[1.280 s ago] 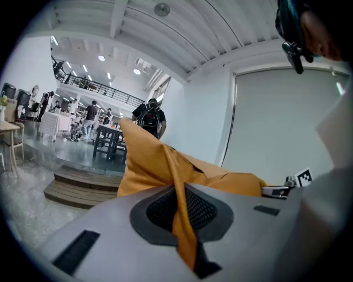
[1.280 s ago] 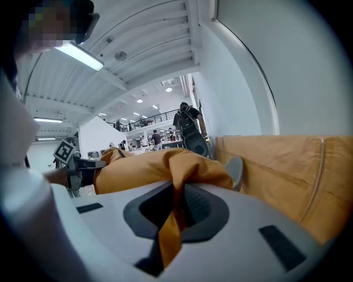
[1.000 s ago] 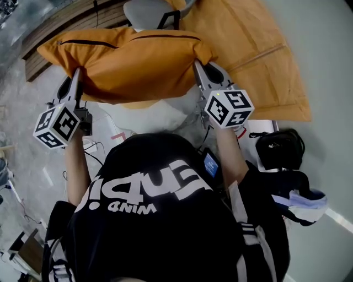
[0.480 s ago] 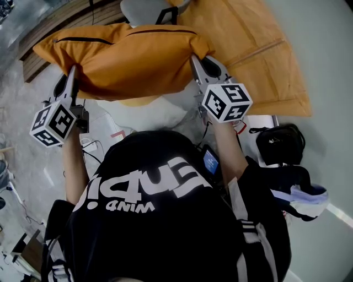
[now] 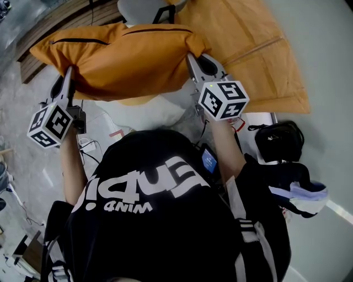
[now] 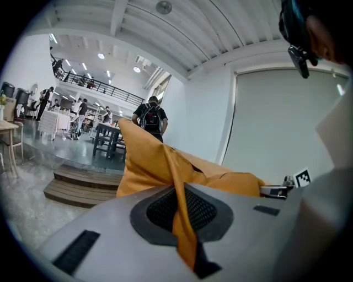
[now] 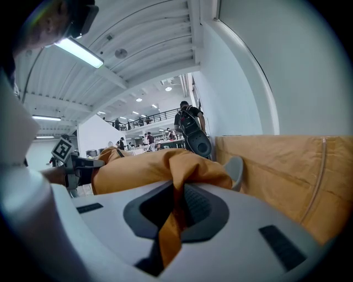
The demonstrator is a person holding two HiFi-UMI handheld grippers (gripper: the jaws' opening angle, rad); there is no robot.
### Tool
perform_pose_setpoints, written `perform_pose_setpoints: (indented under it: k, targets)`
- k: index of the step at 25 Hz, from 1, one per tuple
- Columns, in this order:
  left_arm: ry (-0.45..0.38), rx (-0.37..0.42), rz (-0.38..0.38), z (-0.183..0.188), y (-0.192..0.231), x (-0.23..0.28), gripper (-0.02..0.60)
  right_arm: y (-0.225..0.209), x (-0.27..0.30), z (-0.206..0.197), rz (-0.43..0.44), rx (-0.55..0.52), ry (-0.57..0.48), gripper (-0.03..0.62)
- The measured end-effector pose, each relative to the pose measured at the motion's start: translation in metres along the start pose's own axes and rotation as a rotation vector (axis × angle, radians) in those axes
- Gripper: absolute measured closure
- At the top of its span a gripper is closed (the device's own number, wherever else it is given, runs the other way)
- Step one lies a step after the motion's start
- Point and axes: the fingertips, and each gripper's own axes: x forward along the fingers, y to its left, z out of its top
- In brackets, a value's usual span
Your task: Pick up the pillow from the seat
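Seat (image 5: 138, 10) (grey) partly behind pillow (image 5: 121, 60)

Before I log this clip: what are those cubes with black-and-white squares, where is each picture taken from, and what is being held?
No robot here: a person holds a hand tool, a gripper with two fingers, in each hand; the marker cube is part of it. The head view looks steeply down from the person's head: left gripper at its left, right gripper at its right. The two gripper views come from cameras riding on each gripper, looking along its fingers. Both grippers are shut on opposite ends of the orange pillow, which hangs between them. Below lie a white cushion, a large orange cover and a black bag; a grey seat shows at the top edge.
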Motion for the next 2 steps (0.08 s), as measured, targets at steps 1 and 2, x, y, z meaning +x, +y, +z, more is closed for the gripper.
perform_pose_setpoints:
  k: [1, 2]
  targets:
    - [0.0, 0.001, 0.002, 0.0004, 0.0004, -0.0001, 0.559, 0.0001, 0.0009, -0.0004, 0.002, 0.001, 0.0, 0.551]
    - [0.0, 0.001, 0.003, 0.0008, 0.0007, -0.0002, 0.559, 0.0002, 0.0018, -0.0007, 0.004, 0.002, 0.0, 0.551]
